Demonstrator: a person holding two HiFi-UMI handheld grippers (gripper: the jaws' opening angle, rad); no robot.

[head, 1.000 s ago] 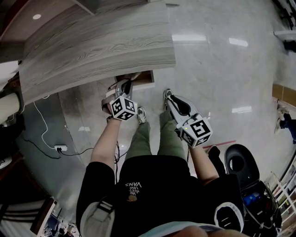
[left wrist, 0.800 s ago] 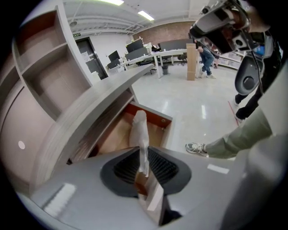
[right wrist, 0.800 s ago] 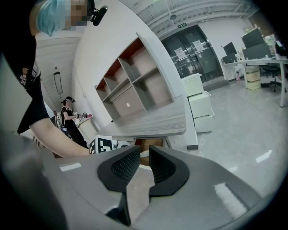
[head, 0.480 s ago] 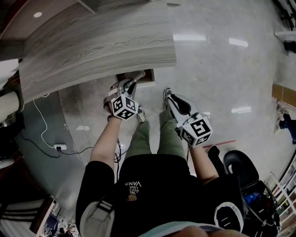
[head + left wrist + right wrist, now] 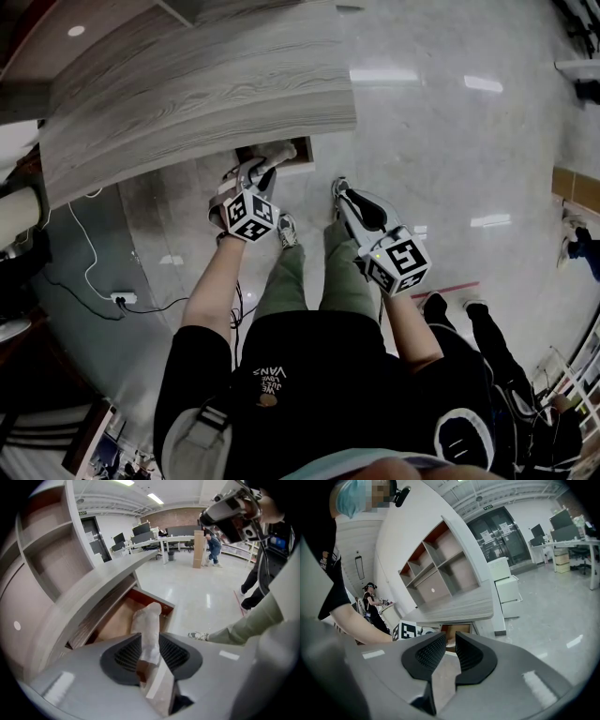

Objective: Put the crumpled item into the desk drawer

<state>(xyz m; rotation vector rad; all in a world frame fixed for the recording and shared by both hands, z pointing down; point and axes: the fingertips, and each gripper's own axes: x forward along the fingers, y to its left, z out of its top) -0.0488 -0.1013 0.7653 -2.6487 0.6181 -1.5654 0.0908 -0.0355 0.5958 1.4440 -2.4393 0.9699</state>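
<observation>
Your left gripper [image 5: 150,644] is clamped on the crumpled item [image 5: 149,625], a pale, wrinkled wad that stands up from between the two ribbed pads, gripped at its lower end. It points at the drawer [image 5: 115,620], which stands pulled out from under the near edge of the desk [image 5: 206,84], close to the desk's right corner in the head view. In the left gripper view the wad lies over the drawer's brown inside, its free end reaching to the drawer's far rim; whether it touches the drawer cannot be told.

Your right gripper [image 5: 451,644] carries nothing. Its jaws stand with only a narrow slit between them, and through that slit you see a strip of the open drawer under the desk's edge. In the head view this gripper hangs over your right leg, off the desk's corner and well apart from the drawer, above the glossy floor [image 5: 441,141].
</observation>
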